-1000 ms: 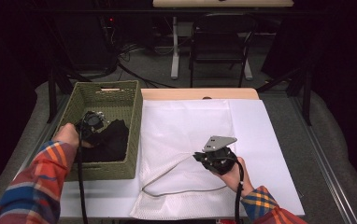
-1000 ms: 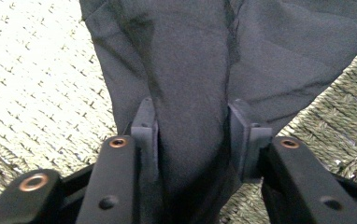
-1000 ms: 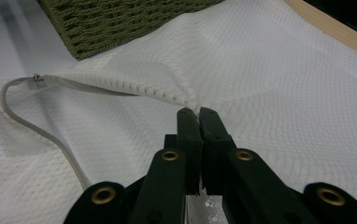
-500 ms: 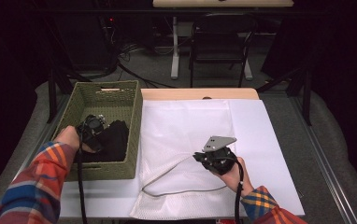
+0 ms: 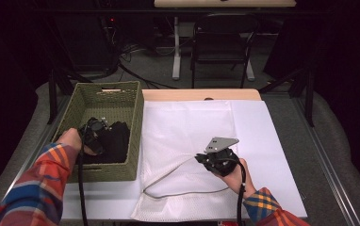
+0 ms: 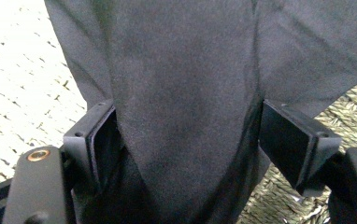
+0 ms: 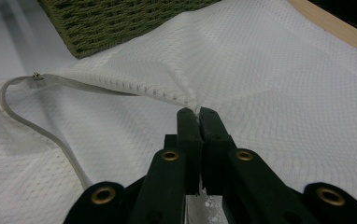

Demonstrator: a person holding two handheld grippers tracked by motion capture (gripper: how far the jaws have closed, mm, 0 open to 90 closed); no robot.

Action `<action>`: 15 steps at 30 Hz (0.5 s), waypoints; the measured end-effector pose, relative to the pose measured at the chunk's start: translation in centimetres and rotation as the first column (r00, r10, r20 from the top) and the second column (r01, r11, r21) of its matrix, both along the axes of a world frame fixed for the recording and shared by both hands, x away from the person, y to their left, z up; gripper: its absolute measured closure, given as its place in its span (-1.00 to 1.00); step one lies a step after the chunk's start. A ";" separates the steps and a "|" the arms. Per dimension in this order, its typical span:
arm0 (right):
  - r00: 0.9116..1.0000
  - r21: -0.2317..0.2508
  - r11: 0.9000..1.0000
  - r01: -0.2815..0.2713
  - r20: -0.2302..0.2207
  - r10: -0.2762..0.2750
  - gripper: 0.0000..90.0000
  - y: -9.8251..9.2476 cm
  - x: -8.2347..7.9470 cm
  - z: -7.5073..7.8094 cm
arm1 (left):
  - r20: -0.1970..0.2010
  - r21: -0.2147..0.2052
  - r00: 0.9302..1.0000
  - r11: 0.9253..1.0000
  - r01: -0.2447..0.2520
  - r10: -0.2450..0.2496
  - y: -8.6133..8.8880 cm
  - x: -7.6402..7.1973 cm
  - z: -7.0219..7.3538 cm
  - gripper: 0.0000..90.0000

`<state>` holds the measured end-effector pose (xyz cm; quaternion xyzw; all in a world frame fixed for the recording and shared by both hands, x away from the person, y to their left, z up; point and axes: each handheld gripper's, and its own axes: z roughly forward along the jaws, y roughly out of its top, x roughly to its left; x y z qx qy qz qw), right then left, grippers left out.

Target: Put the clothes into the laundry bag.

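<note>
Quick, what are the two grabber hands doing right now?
Left gripper: jaws just opened, spread around the black cloth in the basket, pads apparently not pressing.
Right gripper: shut, pinching the white mesh bag edge.

A green woven basket is standing around the left gripper. A white sheet is lying under the right gripper and spreading out to its right. Past both grippers a wooden board is running along the sheet's far edge, and farther beyond a dark chair is standing on the floor, with cables trailing beside a white desk leg.
</note>
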<state>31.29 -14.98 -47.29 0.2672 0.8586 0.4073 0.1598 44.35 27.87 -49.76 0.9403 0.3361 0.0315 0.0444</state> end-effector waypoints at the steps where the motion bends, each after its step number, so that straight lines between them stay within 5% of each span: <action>1: 1.000 -0.002 1.000 0.000 -0.001 0.000 0.97 0.0 0.0 0.0 | -0.003 -0.001 1.000 1.000 0.006 -0.006 0.0 0.0 0.0 -0.46; 9: 1.000 -0.002 1.000 0.000 0.001 0.000 0.97 0.0 0.0 0.0 | 0.005 -0.016 1.000 1.000 0.027 -0.027 0.2 -0.2 0.2 0.19; 15: 1.000 -0.001 1.000 0.001 0.002 -0.001 0.97 0.0 0.0 0.0 | 0.019 -0.029 0.999 0.999 0.039 -0.038 0.3 -0.4 0.5 0.32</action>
